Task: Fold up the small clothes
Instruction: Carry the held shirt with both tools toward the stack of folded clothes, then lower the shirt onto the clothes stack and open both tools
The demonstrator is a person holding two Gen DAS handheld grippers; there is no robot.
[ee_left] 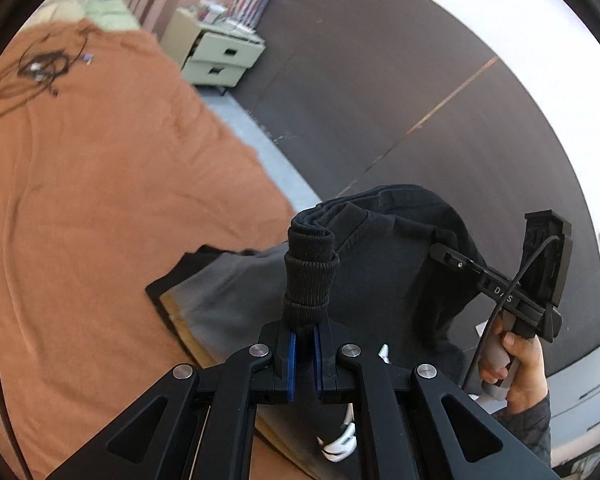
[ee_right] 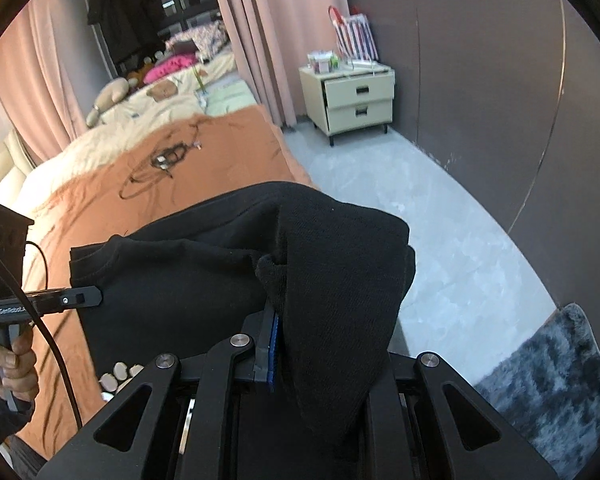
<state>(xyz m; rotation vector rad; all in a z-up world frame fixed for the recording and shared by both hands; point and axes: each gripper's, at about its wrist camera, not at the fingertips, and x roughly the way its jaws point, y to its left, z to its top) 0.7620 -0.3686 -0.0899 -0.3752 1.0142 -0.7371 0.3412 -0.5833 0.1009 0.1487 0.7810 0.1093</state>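
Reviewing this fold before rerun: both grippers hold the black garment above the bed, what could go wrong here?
1. The left gripper pinches only a bunched ribbed cuff; it may slip out.
2. The black garment drapes over the right gripper, hiding its grip and snagging release.
3. Loose cables on the orange bedspread could catch the cloth.

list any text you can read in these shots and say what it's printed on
"D/\S", partly crossed by a cable: on the side of the right gripper, seen from the left wrist camera.
"GenRobot.", cut off after that by a cable: on the side of the left gripper, seen from the right wrist camera.
Packages on the nightstand: too small and blurred to read.
Black garment: no print visible.
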